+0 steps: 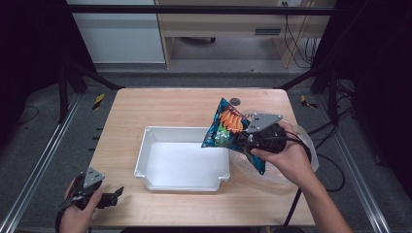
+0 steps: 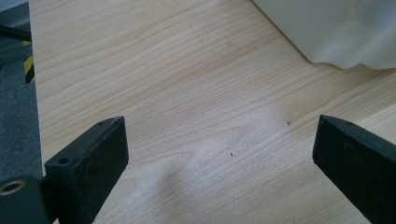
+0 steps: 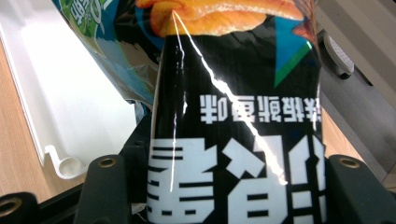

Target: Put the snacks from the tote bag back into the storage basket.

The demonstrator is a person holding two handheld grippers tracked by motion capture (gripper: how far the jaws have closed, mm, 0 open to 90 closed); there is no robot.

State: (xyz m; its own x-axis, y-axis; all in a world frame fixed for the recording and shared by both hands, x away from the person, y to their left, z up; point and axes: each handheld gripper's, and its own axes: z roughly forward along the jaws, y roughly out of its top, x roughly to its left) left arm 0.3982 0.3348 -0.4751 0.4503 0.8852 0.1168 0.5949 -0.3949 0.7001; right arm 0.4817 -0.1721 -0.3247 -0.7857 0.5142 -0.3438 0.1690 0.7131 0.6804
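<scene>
1. Two hand-held grippers were in play at a pale wooden tabletop (image 1: 184, 104), each one held in a person's hand.
2. At the centre of the tabletop sat a white rectangular tray (image 1: 145, 145) with nothing lying in it.
3. The right hand-held gripper (image 1: 243, 141) was over the tray's right edge, its jaws closed on a snack bag (image 1: 224, 127).
4. The snack bag was dark blue and black with orange and green artwork. It hung lifted and tilted, its upper end pointing away from the person, partly above the tray's right rim.
5. In the right gripper view the snack bag (image 3: 233, 116) stood between the two black jaws, its large white lettering upside down, with the tray (image 3: 65, 107) to its left.
6. Beneath the right hand (image 1: 286, 162) lay something round and clear, perhaps a plate; I could not tell.
7. The left hand-held gripper (image 1: 116, 195) rested low near the front left corner of the tabletop, well apart from the tray.
8. In the left gripper view its jaws stood wide apart over bare wood (image 2: 187, 93) with nothing between them, and a corner of the tray (image 2: 336, 32) lay beyond.
</scene>
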